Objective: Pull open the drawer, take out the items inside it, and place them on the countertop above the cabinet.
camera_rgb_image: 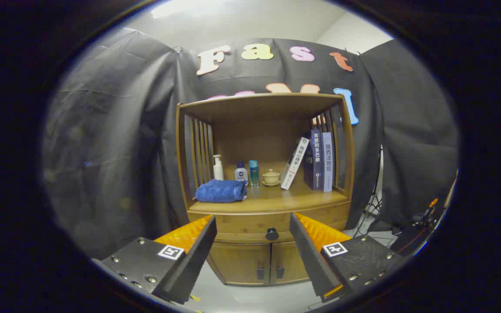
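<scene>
1. The claw (252,221) is spread wide, holding nothing.
2. The drawer (255,227), closed, sits beyond the fingers; its knob (272,234) shows between them.
3. The countertop (276,198) carries a blue towel (221,191), bottles (242,172), a teacup (271,177) and books (315,161).

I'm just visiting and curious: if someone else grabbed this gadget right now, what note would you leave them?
Gripper: open, holding nothing, fingers spread either side of the drawer knob, which sits beyond them, untouched.
Drawer: shut, in the wooden cabinet under the countertop; its contents are hidden.
Countertop already carries a folded blue towel, small bottles, a lidded cup and books.
Done: nothing yet, just lined up.
Left: grip the knob, pull the drawer open, lift the items out, set them on the countertop.
</scene>
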A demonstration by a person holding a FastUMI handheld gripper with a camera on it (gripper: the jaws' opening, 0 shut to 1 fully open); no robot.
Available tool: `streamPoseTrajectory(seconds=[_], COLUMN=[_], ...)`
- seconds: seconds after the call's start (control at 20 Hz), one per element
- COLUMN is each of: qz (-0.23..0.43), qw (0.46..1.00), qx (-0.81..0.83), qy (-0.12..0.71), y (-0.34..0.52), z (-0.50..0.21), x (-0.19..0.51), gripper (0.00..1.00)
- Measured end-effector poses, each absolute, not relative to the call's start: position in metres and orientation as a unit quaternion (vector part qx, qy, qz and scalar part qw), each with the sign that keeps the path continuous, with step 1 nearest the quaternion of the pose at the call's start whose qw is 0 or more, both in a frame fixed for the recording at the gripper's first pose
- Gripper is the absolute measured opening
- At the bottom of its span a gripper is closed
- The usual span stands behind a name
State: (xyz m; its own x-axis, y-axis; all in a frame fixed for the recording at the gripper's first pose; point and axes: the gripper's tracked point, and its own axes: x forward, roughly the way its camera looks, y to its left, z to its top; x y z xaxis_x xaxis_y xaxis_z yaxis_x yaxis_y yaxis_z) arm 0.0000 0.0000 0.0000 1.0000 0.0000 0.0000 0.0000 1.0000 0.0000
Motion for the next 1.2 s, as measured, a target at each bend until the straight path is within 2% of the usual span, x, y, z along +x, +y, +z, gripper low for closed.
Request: streamPoseTrajectory(seconds=[0.3, 0.95, 1.2], qz=[-0.004, 0.008, 0.017], qw=[1.000, 1.000, 1.000], qx=[0.003, -0.005, -0.002], qy=[-0.022, -0.010, -0.015], y=[-0.005, 0.002, 0.007], z=[0.005, -0.015, -0.031], x=[0.000, 0.003, 0.024], gripper=[1.00, 1.00, 1.00])
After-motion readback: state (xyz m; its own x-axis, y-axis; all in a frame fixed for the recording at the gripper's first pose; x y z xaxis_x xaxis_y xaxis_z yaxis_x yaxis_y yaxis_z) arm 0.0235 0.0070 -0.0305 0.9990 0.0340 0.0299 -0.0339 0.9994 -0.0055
